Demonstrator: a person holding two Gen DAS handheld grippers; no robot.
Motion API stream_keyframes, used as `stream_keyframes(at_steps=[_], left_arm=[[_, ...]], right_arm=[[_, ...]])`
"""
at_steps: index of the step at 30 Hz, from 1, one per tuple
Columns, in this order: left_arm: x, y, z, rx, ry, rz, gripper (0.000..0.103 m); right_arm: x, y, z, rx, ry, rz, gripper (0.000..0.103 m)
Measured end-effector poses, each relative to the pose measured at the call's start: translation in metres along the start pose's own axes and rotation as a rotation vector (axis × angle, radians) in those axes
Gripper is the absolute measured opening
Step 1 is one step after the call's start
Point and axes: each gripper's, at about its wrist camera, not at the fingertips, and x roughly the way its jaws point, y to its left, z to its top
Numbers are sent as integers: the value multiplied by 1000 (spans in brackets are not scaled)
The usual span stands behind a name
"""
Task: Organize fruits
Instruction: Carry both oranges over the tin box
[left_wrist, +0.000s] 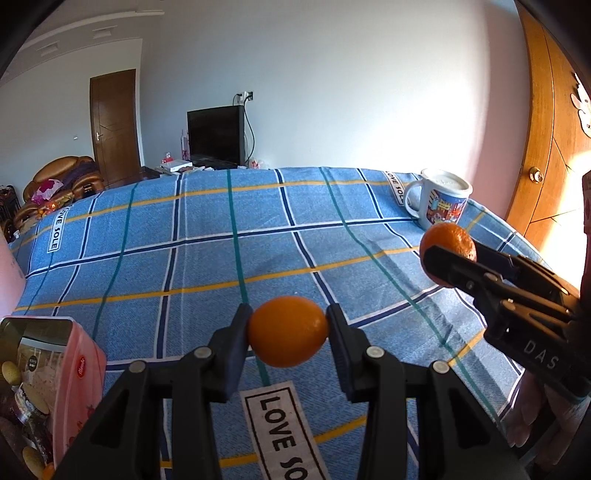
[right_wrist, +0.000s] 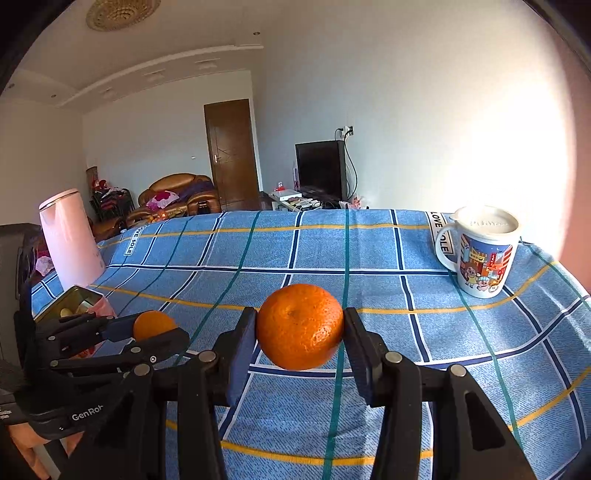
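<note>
The left gripper (left_wrist: 288, 330) pinches a small orange (left_wrist: 287, 331) and the right gripper (right_wrist: 300, 326) pinches a bigger orange (right_wrist: 300, 325), both up over the worktop (left_wrist: 207, 266). Round fruit could slip and roll off the edge. The pink tin (left_wrist: 79, 373) at near left — probably their home — looks crowded; the mug (right_wrist: 482, 253) stands far right.

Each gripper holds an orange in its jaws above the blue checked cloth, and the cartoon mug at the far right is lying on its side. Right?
Not quite: the mug stands upright on the cloth, as the right wrist view shows. The left gripper and right gripper each do hold an orange.
</note>
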Motion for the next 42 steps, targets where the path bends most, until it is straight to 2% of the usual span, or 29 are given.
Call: stream_keyframes(at_steps=[22, 42], left_arm=[[-42, -3, -10, 41, -184, 46, 43], [-68, 8, -26, 25, -217, 39, 43]], right_arm=[[-34, 25, -8, -65, -137, -17, 49], [-51, 45, -20, -82, -148, 37, 49]])
